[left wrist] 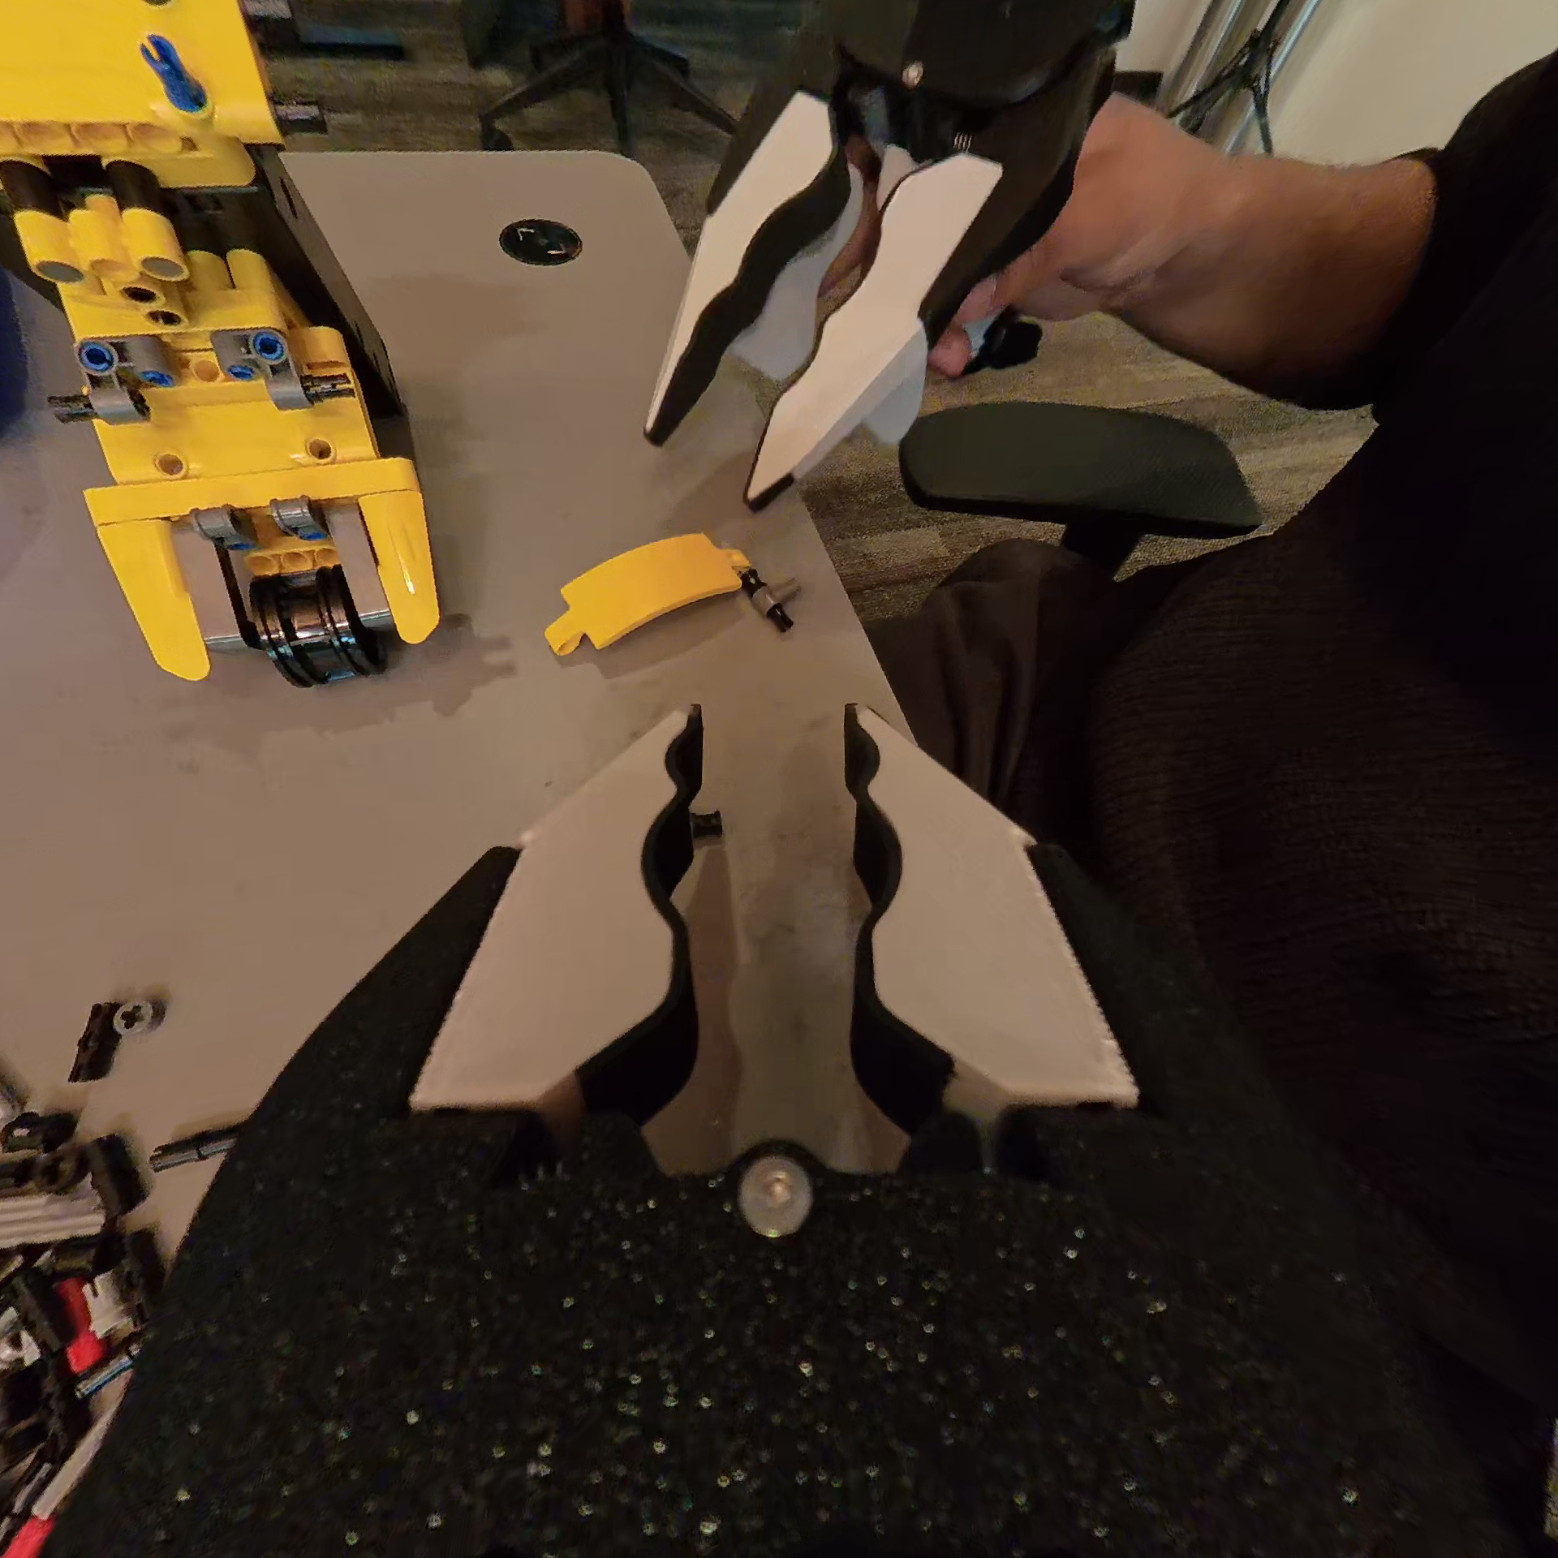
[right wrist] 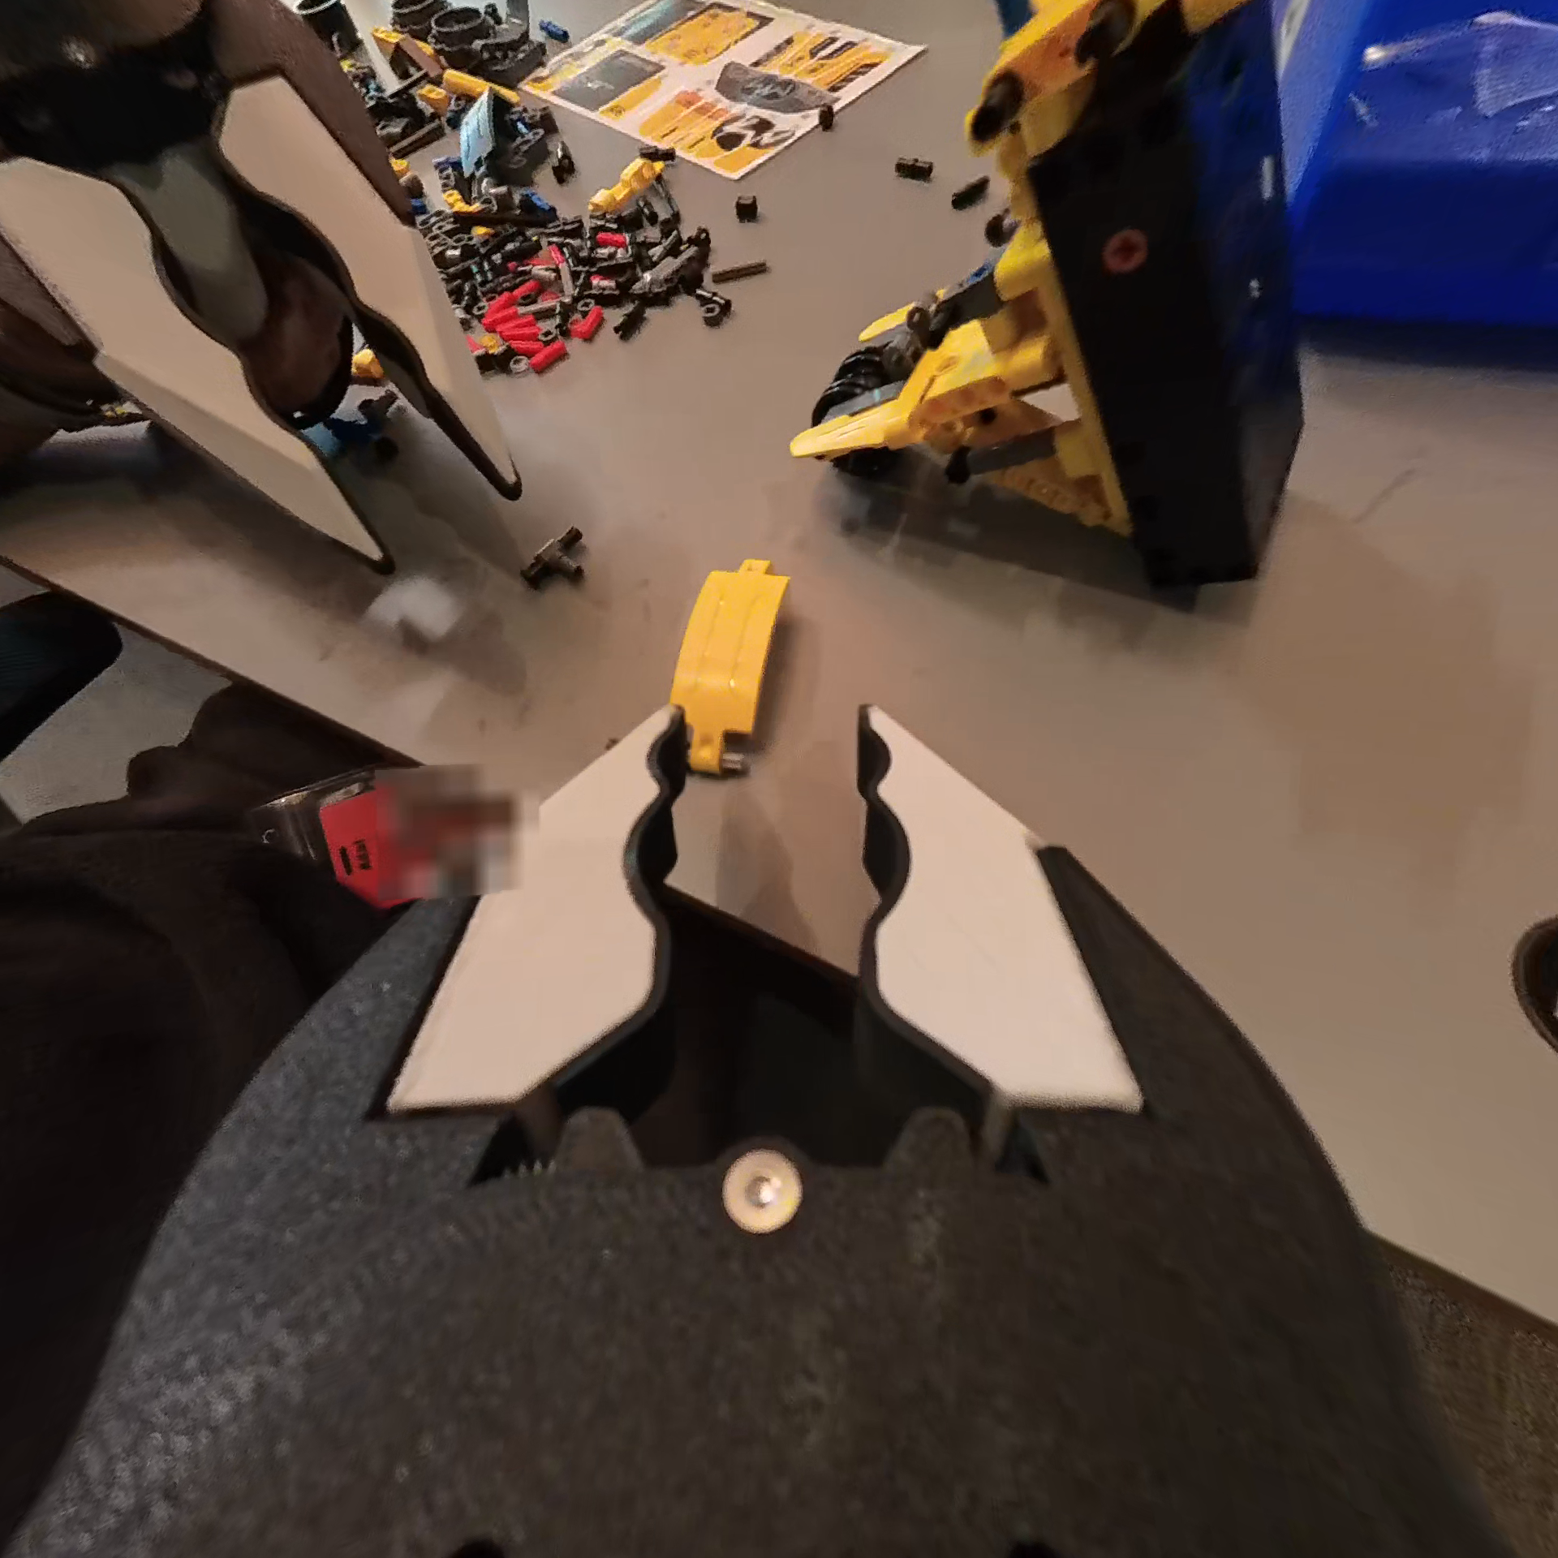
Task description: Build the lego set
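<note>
The left gripper (left wrist: pixel 771 717) hangs spread and empty over the near edge of the grey bench (left wrist: pixel 523 405), a small black pin (left wrist: pixel 704 824) just beside its left finger. The right gripper (right wrist: pixel 769 717), likewise spread with nothing between its fingers, sits low by the same edge, its left fingertip at the end of a curved yellow panel (right wrist: pixel 732 658) (a small grey-and-black connector (left wrist: pixel 771 599) joins that end). Farther in stands a yellow and black brick model (left wrist: pixel 219 405). A blue bin (right wrist: pixel 1425 160) at the far side is cut off, its contents hidden. The loose parts pile (right wrist: pixel 573 278) and printed sheet (right wrist: pixel 725 80) are too blurred to sort
</note>
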### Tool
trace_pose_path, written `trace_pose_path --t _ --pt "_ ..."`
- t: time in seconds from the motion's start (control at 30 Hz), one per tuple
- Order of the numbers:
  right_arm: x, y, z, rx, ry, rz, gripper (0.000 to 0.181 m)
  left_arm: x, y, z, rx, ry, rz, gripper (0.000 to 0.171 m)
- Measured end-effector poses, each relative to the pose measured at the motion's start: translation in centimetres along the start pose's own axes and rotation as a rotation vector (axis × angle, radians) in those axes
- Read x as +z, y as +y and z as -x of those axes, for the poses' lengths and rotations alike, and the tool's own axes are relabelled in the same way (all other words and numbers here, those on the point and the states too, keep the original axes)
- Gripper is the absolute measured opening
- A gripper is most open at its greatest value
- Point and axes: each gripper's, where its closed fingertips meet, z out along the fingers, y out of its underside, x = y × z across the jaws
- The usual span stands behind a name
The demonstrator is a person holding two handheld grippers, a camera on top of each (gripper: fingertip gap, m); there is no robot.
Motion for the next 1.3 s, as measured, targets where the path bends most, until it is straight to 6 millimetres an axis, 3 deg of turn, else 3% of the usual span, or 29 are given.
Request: trace_pose_path --t 0.1,0.3,0.47,0.67,1.03,1.3 --pt "-0.6 0.8 0.2 0.010 -0.017 0.033 0.039 0.1 0.1 -0.1 0.004 0.002 0.007 0.033" --pt "0.4 2.4 1.8 -0.049 -0.039 0.120 0.039 0.5 0.5 -0.2 0.012 -0.003 0.030 0.033" --pt "0.8 2.0 2.0 -0.163 0.042 0.142 0.041 0.4 0.4 -0.1 0.013 -0.013 0.026 0.033" --pt "1.8 2.0 2.0 -0.167 0.070 0.145 0.045 0.3 0.3 0.1 0.010 -0.023 0.021 0.033" --pt "2.2 2.0 3.0 -0.221 -0.043 0.145 0.034 0.1 0.2 0.5 0.007 -0.035 0.014 0.033" --pt "2.8 1.8 5.4 -0.351 -0.153 0.166 0.032 -0.6 0.0 1.1 -0.003 -0.055 -0.007 0.033"
